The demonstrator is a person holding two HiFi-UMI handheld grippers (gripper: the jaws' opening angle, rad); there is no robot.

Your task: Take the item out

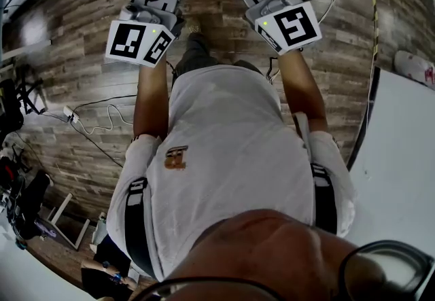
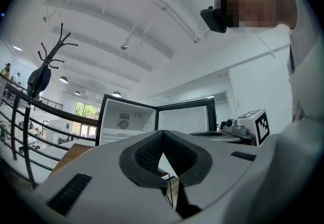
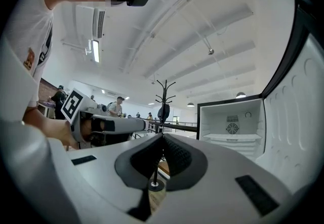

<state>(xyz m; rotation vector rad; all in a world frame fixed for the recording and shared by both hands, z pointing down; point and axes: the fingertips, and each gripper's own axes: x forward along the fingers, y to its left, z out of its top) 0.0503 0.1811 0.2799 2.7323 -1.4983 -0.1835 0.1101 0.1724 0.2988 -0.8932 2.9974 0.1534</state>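
Left gripper (image 2: 162, 133): jaws closed tip to tip, nothing between them. Right gripper (image 3: 163, 137): jaws also closed, empty. The person holds both side by side out in front, a little apart, over the plank floor (image 1: 81, 48). Fridge (image 2: 126, 119) stands ahead, well apart from both grippers, with its door (image 2: 182, 119) swung open and an inner shelf showing. Coat stand (image 3: 163, 94) is left of the fridge. Item to take out: cannot tell where it is from these views.

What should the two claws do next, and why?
Probably move closer to the open white fridge with black frame, which stands ahead. The left claw and right claw are both shut and empty, and no item inside can be made out from here.
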